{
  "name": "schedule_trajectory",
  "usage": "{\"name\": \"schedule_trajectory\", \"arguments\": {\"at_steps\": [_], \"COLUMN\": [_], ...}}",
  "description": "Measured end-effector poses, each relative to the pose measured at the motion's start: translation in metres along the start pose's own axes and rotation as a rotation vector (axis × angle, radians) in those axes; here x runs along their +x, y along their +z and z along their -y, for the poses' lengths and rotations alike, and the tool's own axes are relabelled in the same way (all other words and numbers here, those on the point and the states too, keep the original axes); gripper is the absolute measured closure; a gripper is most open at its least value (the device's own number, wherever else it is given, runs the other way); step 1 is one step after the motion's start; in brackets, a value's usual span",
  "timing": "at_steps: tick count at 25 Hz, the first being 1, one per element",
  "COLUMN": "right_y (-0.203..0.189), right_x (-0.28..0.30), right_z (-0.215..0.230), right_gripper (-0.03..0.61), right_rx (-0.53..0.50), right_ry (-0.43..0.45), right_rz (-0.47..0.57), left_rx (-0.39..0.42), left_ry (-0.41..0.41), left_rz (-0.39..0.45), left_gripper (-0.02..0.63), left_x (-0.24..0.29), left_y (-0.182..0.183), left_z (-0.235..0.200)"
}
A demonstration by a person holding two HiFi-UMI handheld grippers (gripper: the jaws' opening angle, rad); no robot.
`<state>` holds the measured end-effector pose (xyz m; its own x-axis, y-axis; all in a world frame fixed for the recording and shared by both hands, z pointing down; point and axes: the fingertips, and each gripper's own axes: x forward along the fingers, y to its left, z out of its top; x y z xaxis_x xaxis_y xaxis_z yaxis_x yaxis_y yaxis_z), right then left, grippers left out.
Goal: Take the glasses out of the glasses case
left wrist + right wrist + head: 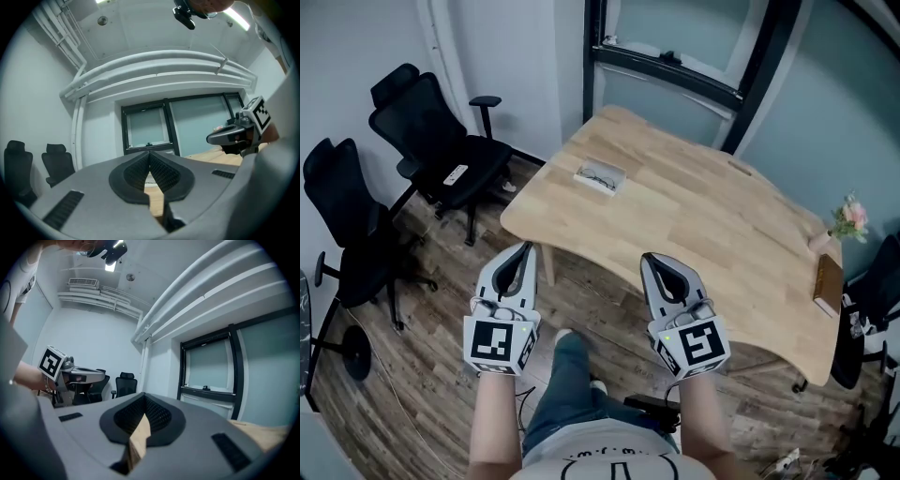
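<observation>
Nearest us, our left gripper [526, 247] and right gripper [648, 257], both held level with jaws pressed together on nothing, at the wooden table's [712, 225] near edge, farther off the open glasses case [600, 177] on the tabletop, glasses [598, 172] inside

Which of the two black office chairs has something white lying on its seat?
The chair nearer the table, beside its corner; the far-left chair shows nothing white on its seat.

Floor: wood-plank floor [431, 375]
Far: wooden table [712, 225], dark-framed window [675, 28]
Left: two black office chairs [441, 150], white wall [347, 56]
</observation>
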<state>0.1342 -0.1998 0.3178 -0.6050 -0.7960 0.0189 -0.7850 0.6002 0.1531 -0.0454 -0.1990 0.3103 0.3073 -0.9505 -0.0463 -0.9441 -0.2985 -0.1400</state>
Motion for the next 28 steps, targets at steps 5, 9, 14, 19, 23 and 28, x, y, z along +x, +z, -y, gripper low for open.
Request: {"name": "schedule_trajectory", "arguments": {"at_steps": [5,9,14,19,23,28], "right_y": [-0.007,-0.020,-0.033,-0.054,-0.081,-0.116], "right_x": [0.058,0.117,0.196,0.264,0.307,0.340], "right_z": [0.029,0.062,0.088,0.118,0.133,0.141], "right_gripper": [0.568,0.568,0.568,0.568,0.521,0.457], "right_rx": [-0.050,-0.034,-0.009,0.010,0.062,0.049], "right_ry": [-0.021,-0.057,-0.085,-0.142,-0.118,-0.061], "right_rz": [-0.016,-0.039,-0.079,-0.153,-0.237,-0.339], "left_rx": [-0.015,-0.019,-0.040,-0.067,-0.076,-0.098], "left_ry": [0.019,0.001,-0.013,-0.059,-0.087,-0.111], "left_rz": [-0.001,-0.015,-0.028,-0.057,-0.078,-0.116], "left_gripper": [0.597,0.597,0.597,0.597,0.597,0.597], "left_x": [0.056,0.113,0.183,0.247,0.283,0.310], "left_y": [-0.016,-0.032,-0.051,-0.075,-0.090,-0.112], "left_z": [-0.038,-0.072,-0.122,-0.158,-0.175,-0.186]}}
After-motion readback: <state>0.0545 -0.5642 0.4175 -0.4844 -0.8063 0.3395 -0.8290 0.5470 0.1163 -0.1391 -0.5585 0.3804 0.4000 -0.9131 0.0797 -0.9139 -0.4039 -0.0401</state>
